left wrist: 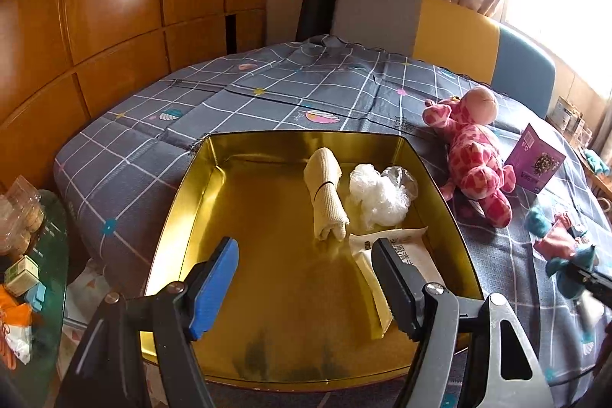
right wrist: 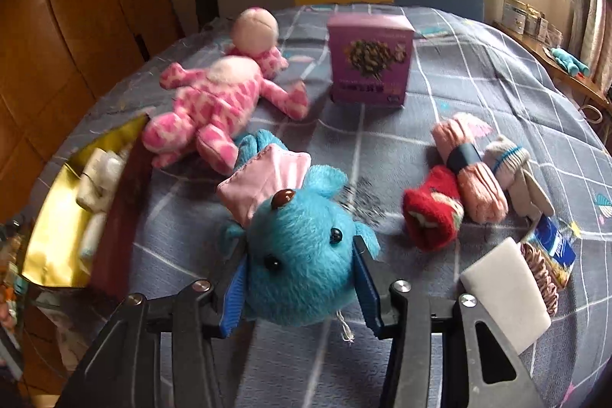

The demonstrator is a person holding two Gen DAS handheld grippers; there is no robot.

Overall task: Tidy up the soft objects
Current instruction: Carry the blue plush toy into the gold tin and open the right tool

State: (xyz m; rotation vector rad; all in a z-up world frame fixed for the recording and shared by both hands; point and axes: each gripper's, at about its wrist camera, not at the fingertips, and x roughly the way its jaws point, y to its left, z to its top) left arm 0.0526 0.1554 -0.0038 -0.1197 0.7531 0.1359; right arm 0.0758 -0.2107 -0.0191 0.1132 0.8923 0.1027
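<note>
The right gripper (right wrist: 302,283) squeezes the blue plush toy (right wrist: 302,255) by the head, so its body is mostly hidden behind a pink fin, while the left gripper (left wrist: 306,285) hangs wide apart and empty over the gold tin (left wrist: 183,201). Its right finger covers part of the white packet (left wrist: 367,255) beside the rolled cream cloth (left wrist: 325,194) and crumpled plastic (left wrist: 378,194). The tin's left half lies bare; the pink plush (right wrist: 214,102), purple box (right wrist: 369,64) and rolled socks (right wrist: 470,171) crowd the bedspread (right wrist: 459,83).
</note>
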